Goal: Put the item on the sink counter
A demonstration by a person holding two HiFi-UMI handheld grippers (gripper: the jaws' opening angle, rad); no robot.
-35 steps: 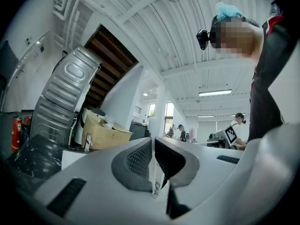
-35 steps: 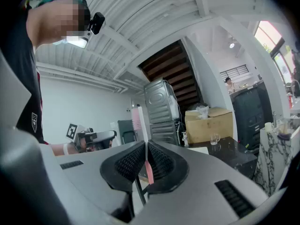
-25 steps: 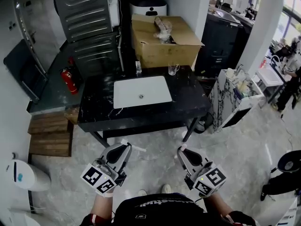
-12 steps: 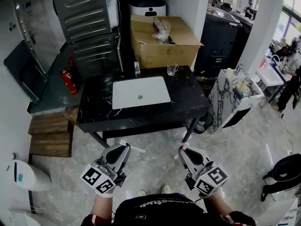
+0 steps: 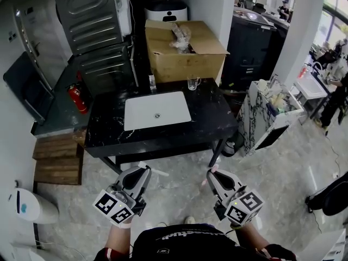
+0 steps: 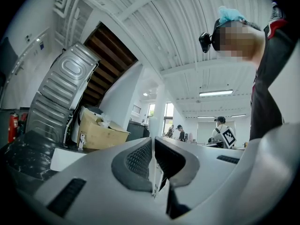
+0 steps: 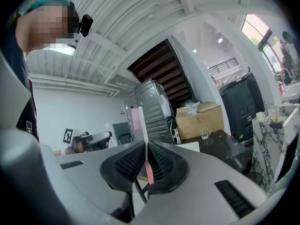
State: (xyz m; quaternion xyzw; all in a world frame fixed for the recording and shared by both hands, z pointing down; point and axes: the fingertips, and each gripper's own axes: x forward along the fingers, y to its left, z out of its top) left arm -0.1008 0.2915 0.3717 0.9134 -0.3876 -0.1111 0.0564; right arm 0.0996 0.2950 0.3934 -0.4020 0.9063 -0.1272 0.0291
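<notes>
The sink counter (image 5: 212, 113) is a black marble top with a white rectangular basin (image 5: 157, 110); it stands ahead of me across the floor. My left gripper (image 5: 145, 170) is low at the left, short of the counter, shut on a thin white flat item (image 5: 158, 173) that sticks out past its tips. The left gripper view shows that white item (image 6: 158, 178) pinched between the pads. My right gripper (image 5: 213, 173) is level with it at the right, shut on a slim pink and white item (image 7: 140, 125) that stands up from its jaws.
A glass cup (image 5: 192, 82) and a small bottle (image 5: 152, 82) stand at the counter's back edge, in front of a cardboard box (image 5: 182, 48). A marble-patterned cabinet (image 5: 266, 113) stands to the right. A fire extinguisher (image 5: 76, 98) and wooden pallets (image 5: 57, 159) are at the left.
The counter has slid a little left and up in the head view. Both grippers keep their places and their grips.
</notes>
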